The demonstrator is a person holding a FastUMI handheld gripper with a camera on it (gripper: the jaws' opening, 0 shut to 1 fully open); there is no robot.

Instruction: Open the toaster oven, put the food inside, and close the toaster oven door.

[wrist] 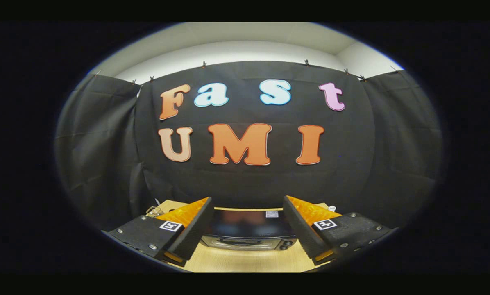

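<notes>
Between the two spread fingers, farther off, a dark toaster oven point(248, 231) sits on a wooden table point(249, 260). Its door is closed. Wide open, the gripper point(247, 205) holds nothing.

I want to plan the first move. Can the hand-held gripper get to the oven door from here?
Probably yes. The hand-held gripper is open with nothing between its fingers, and the oven sits just ahead on the table, door apparently shut, with nothing in between.
</notes>
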